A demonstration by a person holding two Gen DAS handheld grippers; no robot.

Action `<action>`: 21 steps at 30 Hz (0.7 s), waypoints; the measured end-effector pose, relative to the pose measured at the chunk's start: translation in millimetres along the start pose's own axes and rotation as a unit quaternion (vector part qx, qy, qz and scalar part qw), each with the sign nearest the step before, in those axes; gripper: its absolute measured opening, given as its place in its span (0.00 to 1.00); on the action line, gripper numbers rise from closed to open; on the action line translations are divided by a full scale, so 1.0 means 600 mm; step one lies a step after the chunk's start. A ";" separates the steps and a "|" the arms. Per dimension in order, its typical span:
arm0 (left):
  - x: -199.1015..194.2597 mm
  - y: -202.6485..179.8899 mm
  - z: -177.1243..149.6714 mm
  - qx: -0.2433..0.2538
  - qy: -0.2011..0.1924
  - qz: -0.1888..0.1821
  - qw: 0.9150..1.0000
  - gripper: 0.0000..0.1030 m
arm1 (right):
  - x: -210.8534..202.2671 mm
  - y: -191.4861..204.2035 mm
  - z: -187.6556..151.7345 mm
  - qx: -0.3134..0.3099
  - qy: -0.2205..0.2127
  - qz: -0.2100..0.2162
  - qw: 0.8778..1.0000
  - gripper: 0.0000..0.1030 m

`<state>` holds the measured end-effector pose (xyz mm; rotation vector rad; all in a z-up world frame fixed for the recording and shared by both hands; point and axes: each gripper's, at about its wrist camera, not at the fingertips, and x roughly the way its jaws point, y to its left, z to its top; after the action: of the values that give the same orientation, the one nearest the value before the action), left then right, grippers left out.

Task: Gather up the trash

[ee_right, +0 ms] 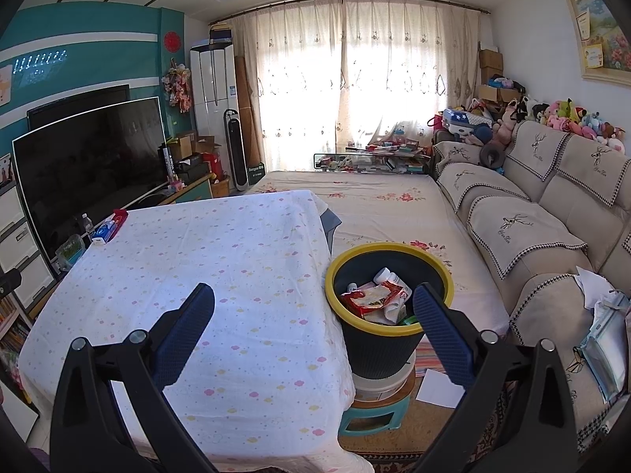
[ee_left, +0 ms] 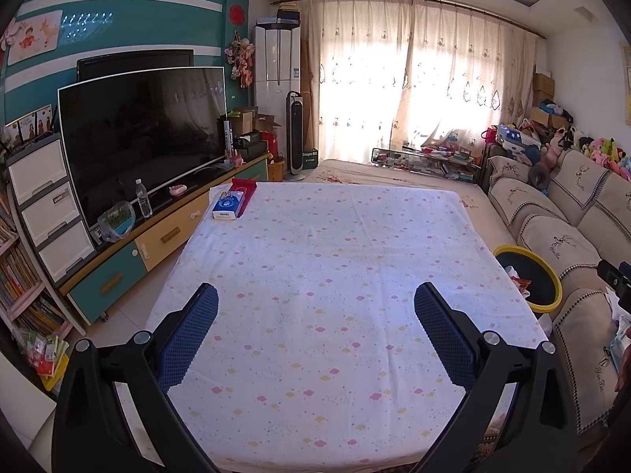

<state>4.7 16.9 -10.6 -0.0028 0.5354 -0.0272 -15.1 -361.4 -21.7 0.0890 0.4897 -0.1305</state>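
A dark bin with a yellow rim (ee_right: 388, 334) stands on a small stool beside the table's right edge. It holds trash: a red and white wrapper (ee_right: 370, 299), a white bottle (ee_right: 388, 276) and crumpled paper. The bin also shows in the left wrist view (ee_left: 550, 293). My left gripper (ee_left: 315, 327) is open and empty above the cloth-covered table (ee_left: 323, 276). My right gripper (ee_right: 313, 327) is open and empty, over the table's right edge with its right finger (ee_right: 439, 331) in front of the bin.
A blue tissue box (ee_left: 228, 205) and a red box (ee_left: 244, 189) lie at the table's far left corner. A TV on a low cabinet (ee_left: 138, 134) stands left. A sofa (ee_right: 552, 236) runs along the right, and a low bed (ee_right: 374, 205) lies beyond the table.
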 end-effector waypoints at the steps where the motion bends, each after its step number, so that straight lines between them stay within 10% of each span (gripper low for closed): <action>1: 0.001 -0.001 -0.001 0.001 0.000 0.000 1.000 0.95 | 0.000 0.000 0.000 0.000 0.000 0.001 1.000 0.93; 21: 0.007 -0.007 -0.008 0.001 0.008 -0.001 1.000 0.95 | 0.004 0.001 -0.001 0.000 0.002 0.001 1.000 0.93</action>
<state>5.6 12.4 -16.6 -0.0008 0.5513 -0.0293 -13.3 -360.7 -23.4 0.0895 0.4937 -0.1278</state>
